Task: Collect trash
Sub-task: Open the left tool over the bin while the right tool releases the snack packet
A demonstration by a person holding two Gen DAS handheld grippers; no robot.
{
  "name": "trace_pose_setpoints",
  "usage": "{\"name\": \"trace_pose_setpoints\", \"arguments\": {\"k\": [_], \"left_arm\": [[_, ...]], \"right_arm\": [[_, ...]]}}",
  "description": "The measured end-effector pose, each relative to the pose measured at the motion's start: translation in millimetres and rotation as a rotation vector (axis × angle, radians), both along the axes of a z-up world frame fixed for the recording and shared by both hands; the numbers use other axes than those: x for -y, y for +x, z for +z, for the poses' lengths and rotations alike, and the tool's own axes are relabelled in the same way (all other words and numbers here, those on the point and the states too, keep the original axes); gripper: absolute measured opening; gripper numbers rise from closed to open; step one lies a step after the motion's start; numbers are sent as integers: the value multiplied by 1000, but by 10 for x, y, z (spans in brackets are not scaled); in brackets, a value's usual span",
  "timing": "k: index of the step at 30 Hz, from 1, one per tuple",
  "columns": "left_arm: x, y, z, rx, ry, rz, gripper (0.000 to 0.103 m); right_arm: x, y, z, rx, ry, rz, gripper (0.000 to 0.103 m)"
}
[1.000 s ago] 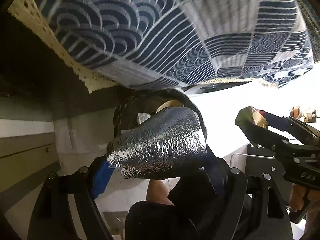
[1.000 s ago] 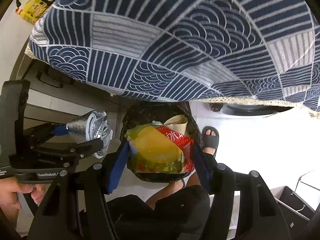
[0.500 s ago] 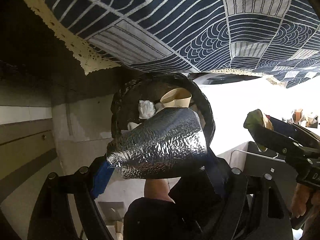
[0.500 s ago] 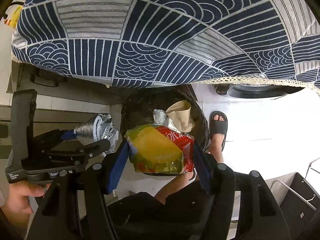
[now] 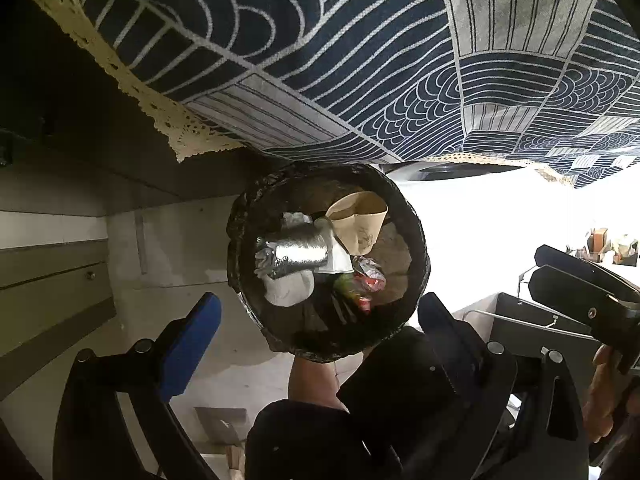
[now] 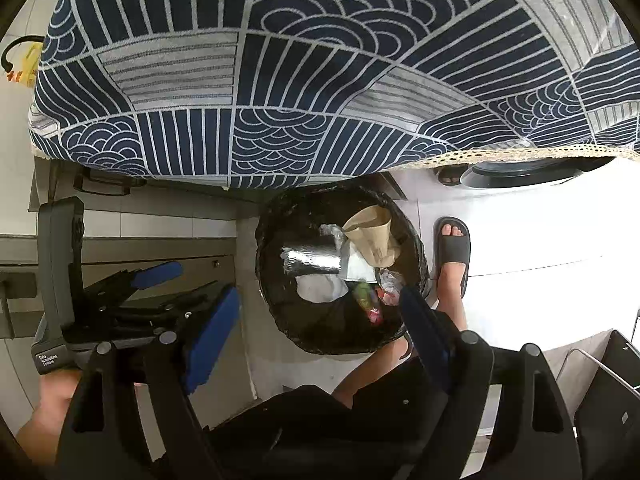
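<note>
Now one foil bag point(image 5: 298, 256), one paper cup point(image 5: 360, 222), one snack wrapper point(image 5: 356, 288) in bin point(image 5: 418, 248)

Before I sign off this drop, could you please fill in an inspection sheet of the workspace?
Surface: pale floor; patterned tablecloth overhangs above.
Job's things: silver foil bag and green-red wrapper lie inside the black-lined bin.
Clutter: brown paper cup, white wads in the bin.
Grippers: left gripper and right gripper have just been opening; both open, nothing between the jaws, above the bin.
Cables: nothing seen.
Surroundings: sandalled foot beside the bin.
</note>
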State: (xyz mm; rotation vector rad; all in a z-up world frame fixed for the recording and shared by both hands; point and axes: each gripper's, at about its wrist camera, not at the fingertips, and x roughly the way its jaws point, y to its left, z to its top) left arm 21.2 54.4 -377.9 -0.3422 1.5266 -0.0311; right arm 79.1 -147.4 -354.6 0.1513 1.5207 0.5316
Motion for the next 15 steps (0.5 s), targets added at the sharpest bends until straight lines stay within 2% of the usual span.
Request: {"name": "trace_pose_setpoints", "arguments": {"k": [9,15], "left_arm": [[-16,-8,127,22,-11,-3,96],[-47,-24,357,68,0,-2,96]], "right_arm": [[23,2,132,31,-2,-7,81],[53,17,332,73,-5,-14,81]]}}
